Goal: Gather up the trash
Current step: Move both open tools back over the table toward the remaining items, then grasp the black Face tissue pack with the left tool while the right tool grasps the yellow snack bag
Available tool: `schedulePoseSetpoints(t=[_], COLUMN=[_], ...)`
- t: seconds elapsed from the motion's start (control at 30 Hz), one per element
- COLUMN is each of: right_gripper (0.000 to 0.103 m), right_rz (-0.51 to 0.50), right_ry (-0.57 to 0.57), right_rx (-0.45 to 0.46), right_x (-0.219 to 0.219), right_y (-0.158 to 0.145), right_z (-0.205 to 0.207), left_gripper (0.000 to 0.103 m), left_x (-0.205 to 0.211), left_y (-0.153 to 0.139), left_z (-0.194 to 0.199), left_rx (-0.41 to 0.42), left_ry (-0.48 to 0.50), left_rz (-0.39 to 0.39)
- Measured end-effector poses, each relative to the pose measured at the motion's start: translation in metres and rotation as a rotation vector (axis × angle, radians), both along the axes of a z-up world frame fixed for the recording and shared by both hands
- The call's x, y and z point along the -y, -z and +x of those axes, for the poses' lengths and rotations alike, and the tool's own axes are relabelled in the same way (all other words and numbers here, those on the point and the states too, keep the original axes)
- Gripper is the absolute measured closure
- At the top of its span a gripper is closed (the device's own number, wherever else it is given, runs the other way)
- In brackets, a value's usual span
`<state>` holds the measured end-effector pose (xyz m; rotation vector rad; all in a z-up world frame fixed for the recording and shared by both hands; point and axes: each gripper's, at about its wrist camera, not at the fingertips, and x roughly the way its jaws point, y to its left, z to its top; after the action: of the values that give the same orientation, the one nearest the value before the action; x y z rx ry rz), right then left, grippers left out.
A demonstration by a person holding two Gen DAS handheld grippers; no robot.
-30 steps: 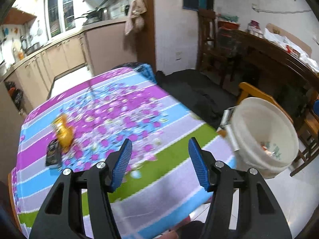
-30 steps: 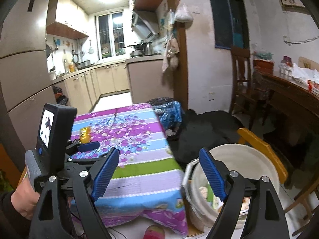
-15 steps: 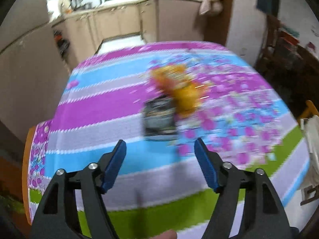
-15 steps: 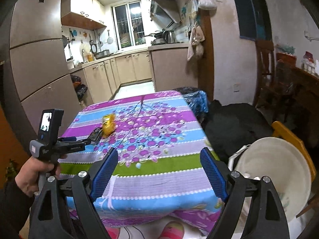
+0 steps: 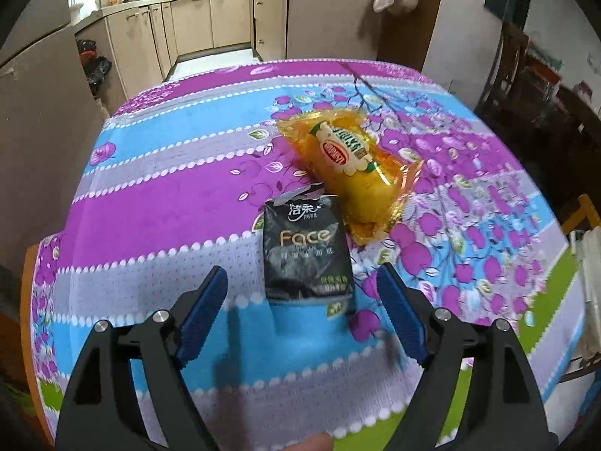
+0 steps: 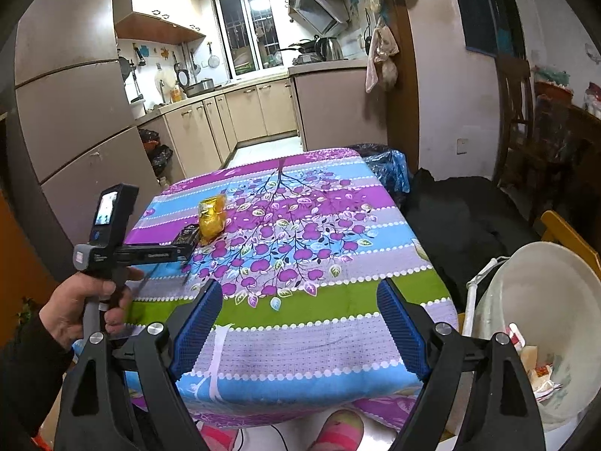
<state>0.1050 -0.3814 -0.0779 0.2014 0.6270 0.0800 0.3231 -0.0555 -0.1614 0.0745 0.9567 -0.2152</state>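
Note:
A black tissue pack [image 5: 306, 250] marked "Face" lies flat on the flowered tablecloth [image 5: 157, 203], and a yellow snack wrapper [image 5: 355, 167] lies just behind it, touching its far right corner. My left gripper [image 5: 302, 302] hovers at the pack's near edge, its jaws opening, nothing between the blue pads. In the right wrist view the same black tissue pack [image 6: 188, 235] and yellow wrapper [image 6: 211, 218] sit at the table's left side, with a hand holding the left gripper [image 6: 180, 251] over them. My right gripper [image 6: 298, 315] stands open and empty above the table's near edge.
A white bucket [image 6: 563, 282] with scraps inside stands on the floor right of the table, next to a wooden chair [image 6: 563, 233]. Dark bags [image 6: 465, 210] lie beyond the table's right side. Kitchen cabinets [image 6: 240, 112] line the back. Striped slippers [image 6: 338, 428] show below.
The left gripper swung away from the bucket side to the table's left, came down over the tissue pack, and its jaws widened. The right gripper drifted lower toward the table, still open.

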Motion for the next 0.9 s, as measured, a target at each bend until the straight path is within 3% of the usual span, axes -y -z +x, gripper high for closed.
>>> schedulePoseSetpoints(t=[0.2, 0.43, 0.57, 0.7, 0.87, 0.9], right_gripper=[0.019, 0.019, 0.019, 0.019, 0.019, 0.019], right_rz=[0.002, -0.015, -0.009, 0.002, 0.018, 0.021], right_ry=[-0.018, -0.082, -0.167, -0.246, -0.359, -0.375], right_rx=[-0.009, -0.017, -0.038, -0.073, -0.121, -0.131], right_x=[-0.007, -0.032, -0.056, -0.081, -0.123, -0.129], right_y=[0.003, 0.005, 0.009, 0.017, 0.030, 0.032], right_z=[0.012, 0.044, 0.085, 0.132, 0.198, 0.208], left_gripper=[0.026, 0.053, 0.053, 0.041, 0.043, 0.051], left_x=[-0.005, -0.027, -0.041, -0.039, -0.040, -0.040], left_y=[0.002, 0.002, 0.002, -0.001, 0.003, 0.003], left_z=[0.009, 0.011, 0.016, 0.023, 0.032, 0.032], left_rx=[0.006, 0.013, 0.017, 0.037, 0.044, 0.053], left_ry=[-0.033, -0.057, -0.057, -0.001, 0.031, 0.037], left_rz=[0.003, -0.022, -0.030, -0.043, -0.038, -0.030])
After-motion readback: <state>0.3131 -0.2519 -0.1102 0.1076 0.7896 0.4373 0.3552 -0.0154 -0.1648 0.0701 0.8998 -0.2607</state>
